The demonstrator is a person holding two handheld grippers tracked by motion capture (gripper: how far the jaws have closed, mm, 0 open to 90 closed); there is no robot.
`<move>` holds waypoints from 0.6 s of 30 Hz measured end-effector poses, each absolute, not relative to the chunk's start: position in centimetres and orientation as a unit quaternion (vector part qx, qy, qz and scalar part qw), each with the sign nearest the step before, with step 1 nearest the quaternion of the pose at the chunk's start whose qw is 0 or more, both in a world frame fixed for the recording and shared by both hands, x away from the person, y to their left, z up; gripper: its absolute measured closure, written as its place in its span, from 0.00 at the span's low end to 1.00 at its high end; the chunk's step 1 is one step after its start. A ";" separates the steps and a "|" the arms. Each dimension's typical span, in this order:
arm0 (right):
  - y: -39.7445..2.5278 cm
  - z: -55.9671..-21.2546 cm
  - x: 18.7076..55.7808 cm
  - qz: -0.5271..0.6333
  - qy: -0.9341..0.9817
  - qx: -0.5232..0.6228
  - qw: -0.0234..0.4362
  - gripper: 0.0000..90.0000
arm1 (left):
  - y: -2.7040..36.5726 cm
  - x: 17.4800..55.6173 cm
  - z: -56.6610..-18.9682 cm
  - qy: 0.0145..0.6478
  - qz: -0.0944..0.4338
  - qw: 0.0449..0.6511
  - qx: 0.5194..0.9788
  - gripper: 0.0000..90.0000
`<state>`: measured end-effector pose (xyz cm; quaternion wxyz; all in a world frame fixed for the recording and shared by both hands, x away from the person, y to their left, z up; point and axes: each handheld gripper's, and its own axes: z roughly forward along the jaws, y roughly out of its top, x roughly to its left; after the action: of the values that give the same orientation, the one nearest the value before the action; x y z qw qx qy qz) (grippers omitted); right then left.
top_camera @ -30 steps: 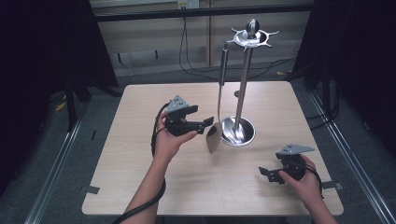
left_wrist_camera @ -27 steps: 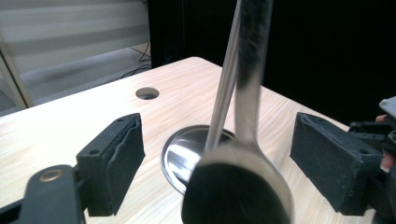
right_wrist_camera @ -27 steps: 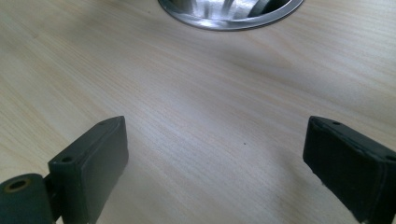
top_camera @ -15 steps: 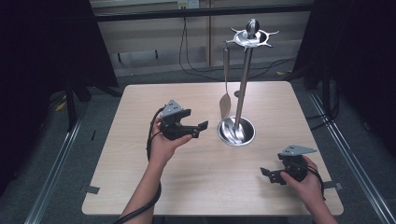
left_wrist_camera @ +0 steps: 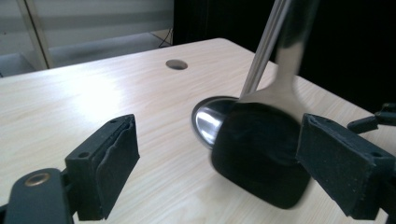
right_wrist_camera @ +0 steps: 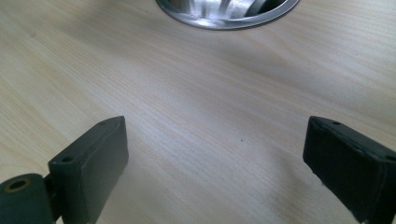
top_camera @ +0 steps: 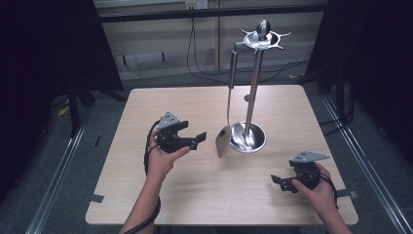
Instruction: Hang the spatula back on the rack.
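Right gripper (top_camera: 281,182): lower right of the high view, low over the table (top_camera: 204,204), jaws spread wide, nothing between them. Left gripper (top_camera: 197,140): centre-left, jaws apart, aimed at the spatula (top_camera: 223,141). The spatula hangs from the stand (top_camera: 253,92) at centre-right, blade just beside the left gripper's tips, blurred, next to the round stand base (top_camera: 258,141). In the left gripper view the blade (left_wrist_camera: 261,154) sits between the jaws, ungripped.

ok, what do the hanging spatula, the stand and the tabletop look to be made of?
Spatula: looks like polished steel; its blade mirrors dark surroundings in the left gripper view.
Stand: same bright, mirror-like metal, with reflections in its round base, probably stainless.
Tabletop: pale wood grain, matte; whether solid wood or laminate can't be told.
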<state>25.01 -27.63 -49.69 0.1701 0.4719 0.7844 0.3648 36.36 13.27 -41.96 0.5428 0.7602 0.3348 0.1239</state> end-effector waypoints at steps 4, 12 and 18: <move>-27.6 -49.7 25.0 0.363 0.785 0.473 0.168 0.07 | 14.1 36.3 -42.6 0.344 0.127 0.537 0.760 0.14; -27.6 -49.6 25.0 0.363 0.786 0.472 0.167 0.07 | 15.7 36.3 -43.8 0.361 0.125 0.526 0.760 0.14; -27.5 -49.6 24.9 0.363 0.785 0.473 0.167 0.07 | 16.7 36.2 -44.6 0.373 0.128 0.519 0.759 0.14</move>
<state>24.94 -27.55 -49.61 0.1670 0.4729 0.7854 0.3627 36.23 16.69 -44.64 0.5190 0.7587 0.3726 0.1276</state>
